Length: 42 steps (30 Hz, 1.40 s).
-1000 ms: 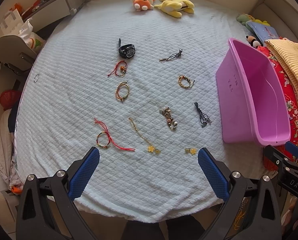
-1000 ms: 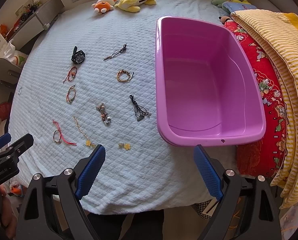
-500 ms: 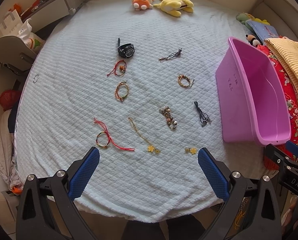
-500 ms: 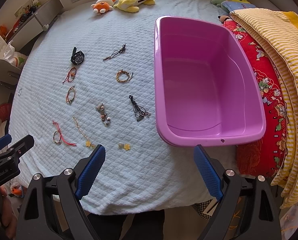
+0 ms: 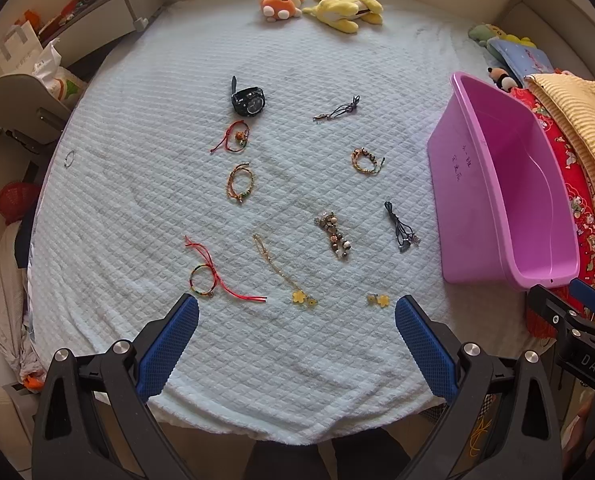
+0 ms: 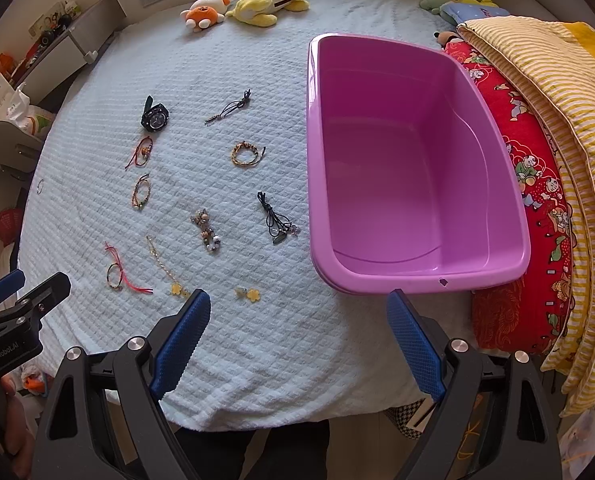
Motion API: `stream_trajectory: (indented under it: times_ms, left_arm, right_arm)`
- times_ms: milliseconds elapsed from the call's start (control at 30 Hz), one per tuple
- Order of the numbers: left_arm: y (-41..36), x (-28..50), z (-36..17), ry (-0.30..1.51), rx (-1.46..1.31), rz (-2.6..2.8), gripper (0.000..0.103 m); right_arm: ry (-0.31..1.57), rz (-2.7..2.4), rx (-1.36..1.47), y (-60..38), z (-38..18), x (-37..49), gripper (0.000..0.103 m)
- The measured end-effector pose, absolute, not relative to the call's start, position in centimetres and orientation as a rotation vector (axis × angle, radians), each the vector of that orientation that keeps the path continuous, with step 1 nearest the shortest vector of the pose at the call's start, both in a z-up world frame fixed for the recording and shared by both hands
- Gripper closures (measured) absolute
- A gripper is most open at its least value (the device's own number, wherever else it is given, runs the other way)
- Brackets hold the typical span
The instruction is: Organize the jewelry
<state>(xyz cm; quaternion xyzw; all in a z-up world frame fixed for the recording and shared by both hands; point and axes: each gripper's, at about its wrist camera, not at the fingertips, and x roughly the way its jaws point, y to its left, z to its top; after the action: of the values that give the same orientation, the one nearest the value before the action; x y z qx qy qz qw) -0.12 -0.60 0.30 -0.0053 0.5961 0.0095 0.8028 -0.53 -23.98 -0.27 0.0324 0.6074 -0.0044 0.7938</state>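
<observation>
Jewelry lies scattered over the pale blue quilted bedspread (image 5: 137,208), nothing yet in the empty pink plastic tub (image 6: 409,184) that sits on the right side of the bed. Both tools hang back at the near edge: the left gripper (image 5: 296,312) and the right gripper (image 6: 298,308) each stand with blue pads spread wide and nothing between them.

So the sorting looks not yet begun (I take the tub to be where things go). Closest to the left gripper are the red-corded beaded bracelet (image 5: 209,276) at the near left and the gold chain with yellow flower charms (image 5: 285,276) beside it. A loose pair of yellow flower charms (image 6: 248,293) lies nearest the right gripper, with the tub's near rim just to its right. Farther off sit the cluster of brown and pearl beads (image 5: 335,234), the dark cord with a pendant (image 5: 400,229), two braided bracelets and a black wristwatch (image 5: 248,101).

Next, I'd guess, one gripper must drop low over a near piece, pads straddling it, and pinch flat against the soft cloth; thin chains may slip out.
</observation>
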Motion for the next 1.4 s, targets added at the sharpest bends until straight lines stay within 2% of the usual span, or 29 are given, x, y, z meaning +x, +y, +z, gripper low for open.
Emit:
stream_trajectory:
  times_ms: [1400]
  left_arm:
    - [-0.4,-1.3,0.0,1.27,-0.067,0.082,0.006]
  right_arm:
    - [1.291,0.074,0.027,-23.8,-0.2,-0.5,0.018]
